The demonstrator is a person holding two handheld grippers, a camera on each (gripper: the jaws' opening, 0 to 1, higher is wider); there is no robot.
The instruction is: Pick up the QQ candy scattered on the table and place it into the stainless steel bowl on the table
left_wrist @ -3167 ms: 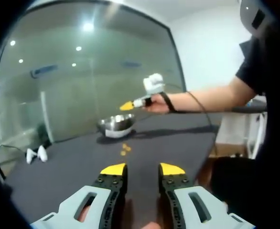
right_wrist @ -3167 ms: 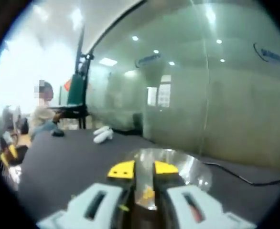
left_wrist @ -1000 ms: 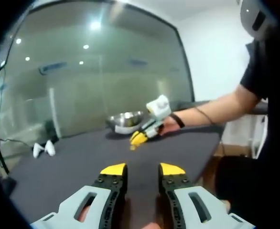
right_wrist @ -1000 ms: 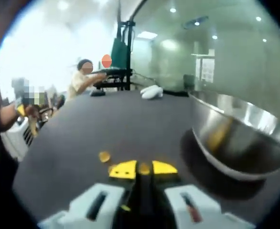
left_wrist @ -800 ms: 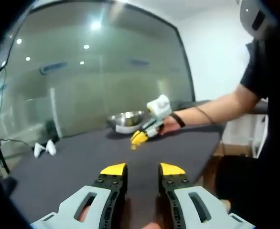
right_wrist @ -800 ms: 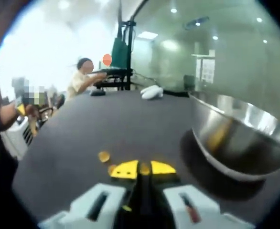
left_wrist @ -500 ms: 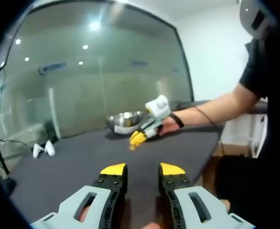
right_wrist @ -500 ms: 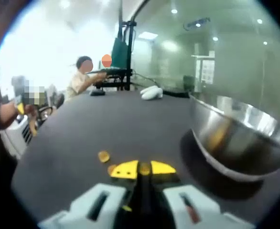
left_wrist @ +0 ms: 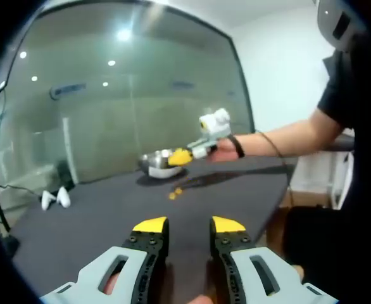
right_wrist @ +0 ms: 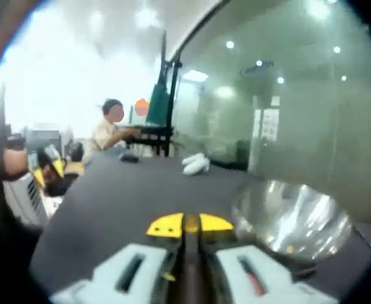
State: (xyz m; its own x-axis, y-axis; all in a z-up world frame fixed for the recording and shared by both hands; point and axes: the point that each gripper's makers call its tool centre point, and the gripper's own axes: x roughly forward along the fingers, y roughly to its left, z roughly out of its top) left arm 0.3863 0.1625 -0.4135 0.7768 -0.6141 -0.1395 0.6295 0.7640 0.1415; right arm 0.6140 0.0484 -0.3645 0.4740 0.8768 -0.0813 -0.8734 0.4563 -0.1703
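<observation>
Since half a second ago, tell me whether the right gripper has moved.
Yes. In the left gripper view, the right gripper has lifted off the table and now hangs level with the steel bowl.

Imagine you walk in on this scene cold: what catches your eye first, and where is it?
First, the right claw, held out at arm's length just beside the stainless steel bowl, pinching a QQ candy between its yellow tips. Next, the loose candies on the dark table, and the left claw open in the foreground.
</observation>
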